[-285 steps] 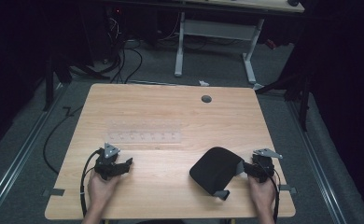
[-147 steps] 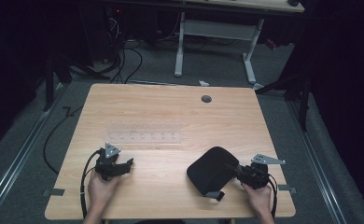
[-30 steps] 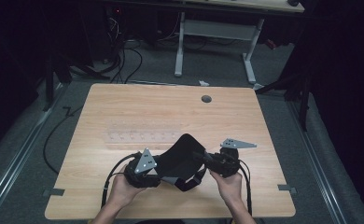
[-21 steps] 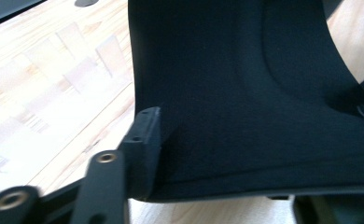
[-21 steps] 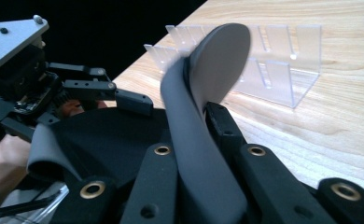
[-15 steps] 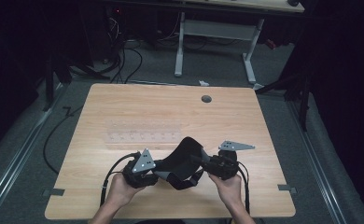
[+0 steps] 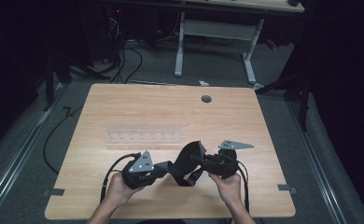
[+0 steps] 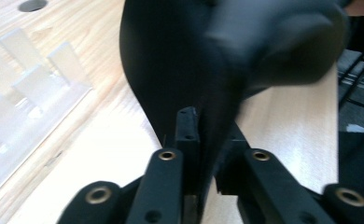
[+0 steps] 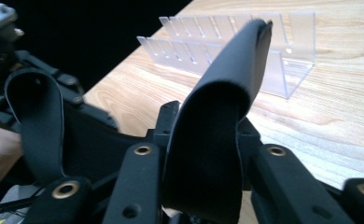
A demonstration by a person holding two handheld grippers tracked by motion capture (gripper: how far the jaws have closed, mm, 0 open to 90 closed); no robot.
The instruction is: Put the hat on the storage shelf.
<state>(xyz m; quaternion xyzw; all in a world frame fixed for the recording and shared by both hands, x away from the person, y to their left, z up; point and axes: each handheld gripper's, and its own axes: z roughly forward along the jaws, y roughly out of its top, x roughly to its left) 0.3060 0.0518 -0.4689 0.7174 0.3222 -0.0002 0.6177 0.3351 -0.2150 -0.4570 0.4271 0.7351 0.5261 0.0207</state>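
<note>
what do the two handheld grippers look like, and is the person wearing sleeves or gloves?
Both are black. The left gripper and right gripper each carry a grey three-cornered plate on top and trail a black cable toward the person. In the gripper views the jaws are flat black bars with brass-coloured rivets at the joints. The left hand and right hand are bare: no gloves, no sleeves visible.
</note>
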